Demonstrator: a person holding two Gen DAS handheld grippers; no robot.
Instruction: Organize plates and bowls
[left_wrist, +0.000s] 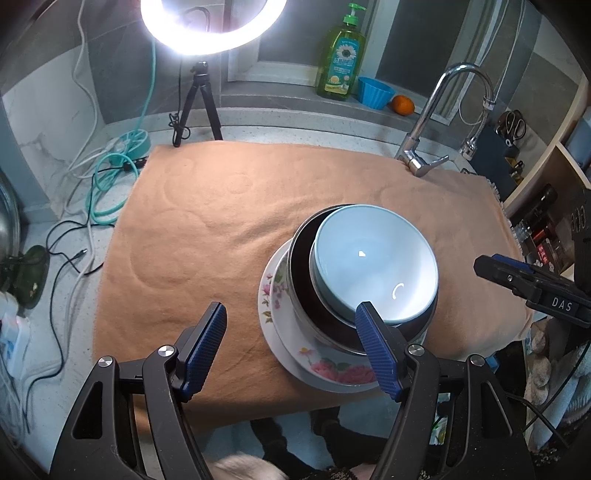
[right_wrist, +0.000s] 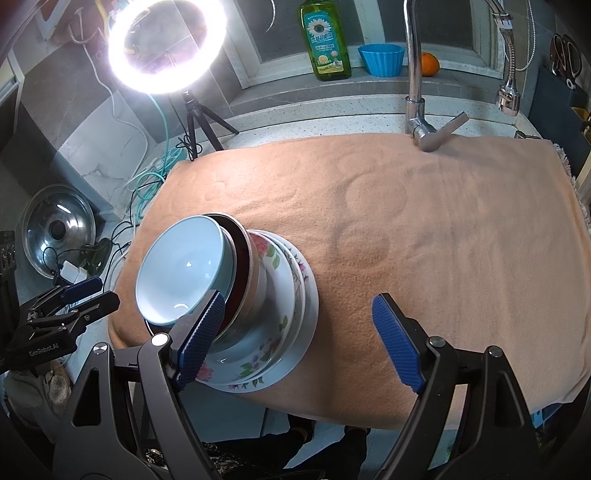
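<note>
- On the desk (right_wrist: 332, 122), an orange towel (right_wrist: 443, 240) covered most of the top, with faint ring marks pressed into its nap.
- Near the towel's front edge stood your stack: a pale blue bowl (left_wrist: 376, 262) on top, nested in a dark bowl (left_wrist: 303, 258), which sat on flowered plates (left_wrist: 325, 365).
- The blue bowl sat tilted in the dark one rather than level, as the right view showed it (right_wrist: 181, 269).
- Your left claw (left_wrist: 293, 349) hung over the front of the towel with its jaws wide and nothing between them; its right finger crossed the stack's near rim in the picture, but you could not tell whether it touched.
- Your right claw (right_wrist: 299, 338) was wide too and held nothing; its left finger lay across the stack's near side in view, contact unclear, and its right finger stood over bare towel.
- Each claw showed in the other's view, off to the stack's side: the right one (left_wrist: 532, 280) and the left one (right_wrist: 62, 310).
- Behind the towel stood a faucet (right_wrist: 415, 92), and on the sill a soap bottle (right_wrist: 327, 40), a blue cup (right_wrist: 382, 59) and an orange (right_wrist: 428, 64).
- A lit ring lamp (left_wrist: 214, 26) on a tripod (left_wrist: 197, 103) stood at the back left, with cables (left_wrist: 107, 184) beside the towel.
- A metal lid (right_wrist: 57, 229) lay left of the towel.
</note>
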